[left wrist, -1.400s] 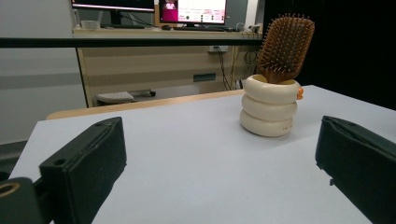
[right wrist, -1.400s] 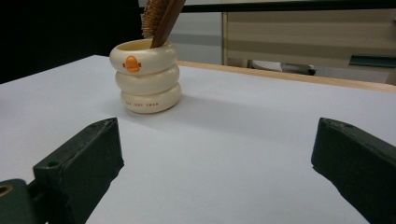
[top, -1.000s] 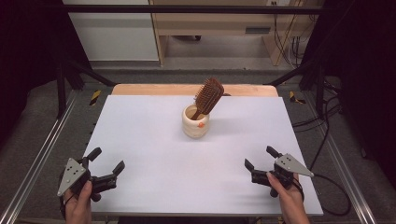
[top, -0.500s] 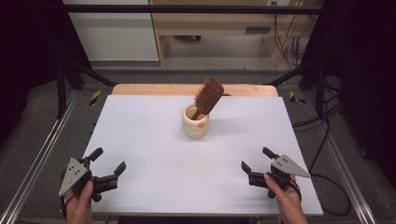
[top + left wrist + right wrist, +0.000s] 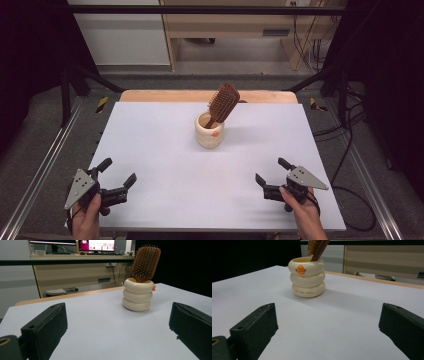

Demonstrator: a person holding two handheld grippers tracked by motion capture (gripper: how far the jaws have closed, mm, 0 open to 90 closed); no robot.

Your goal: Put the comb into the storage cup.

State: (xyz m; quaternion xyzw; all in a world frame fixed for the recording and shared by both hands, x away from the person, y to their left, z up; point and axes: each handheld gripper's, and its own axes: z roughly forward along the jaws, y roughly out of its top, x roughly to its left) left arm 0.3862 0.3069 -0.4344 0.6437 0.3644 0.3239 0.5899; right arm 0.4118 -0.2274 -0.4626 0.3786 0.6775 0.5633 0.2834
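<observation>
A cream ringed cup point(image 5: 209, 131) with an orange beak mark stands near the middle of the white table point(image 5: 165, 150). A brown wooden hairbrush point(image 5: 223, 104) stands in it, head up and leaning right. The cup point(image 5: 137, 294) and hairbrush point(image 5: 145, 260) lie ahead of my left jaws; the cup point(image 5: 306, 281) and the brush handle point(image 5: 319, 250) lie ahead of my right jaws. My left gripper point(image 5: 118, 173) rests at the near left corner, open and empty. At the near right, my right gripper point(image 5: 273, 170) is open and empty too. Both point toward the cup from well short of it.
The table's far edge shows a wooden strip point(image 5: 200, 95). Metal frame rails point(image 5: 45, 165) run along both sides. Cables point(image 5: 350, 130) lie on the floor to the right. A desk with monitors point(image 5: 96, 245) stands beyond the table.
My right gripper has shifted slightly left and nearer the front edge. The left gripper has barely moved. Cup and hairbrush stay in place.
</observation>
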